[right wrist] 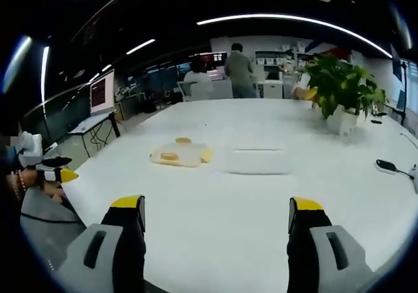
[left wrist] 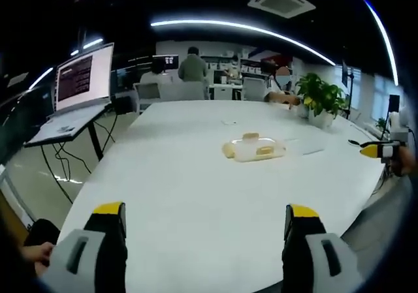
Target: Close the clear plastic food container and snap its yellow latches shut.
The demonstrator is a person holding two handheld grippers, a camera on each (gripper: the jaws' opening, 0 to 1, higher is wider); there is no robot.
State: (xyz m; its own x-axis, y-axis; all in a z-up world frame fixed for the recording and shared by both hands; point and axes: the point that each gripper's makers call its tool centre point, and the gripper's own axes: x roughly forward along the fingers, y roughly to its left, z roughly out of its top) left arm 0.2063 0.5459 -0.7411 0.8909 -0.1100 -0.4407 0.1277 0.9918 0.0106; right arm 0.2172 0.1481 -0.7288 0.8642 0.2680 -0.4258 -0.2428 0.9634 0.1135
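1. Left gripper (left wrist: pixel 205 224) and right gripper (right wrist: pixel 215 218) both hover with jaws apart, holding nothing, well short of the clear container (left wrist: pixel 255 149) lying on the white table (left wrist: pixel 196 195).
2. Risk, as I judge it: the light container could slide when pressed, so its yellow latches (right wrist: pixel 170 156) miss.
3. Both grippers point level toward the container; a potted plant (right wrist: pixel 343 87) stands beyond it.

laptop screen (left wrist: pixel 83 77) with dark lines of text, too small to read, no other legible writing
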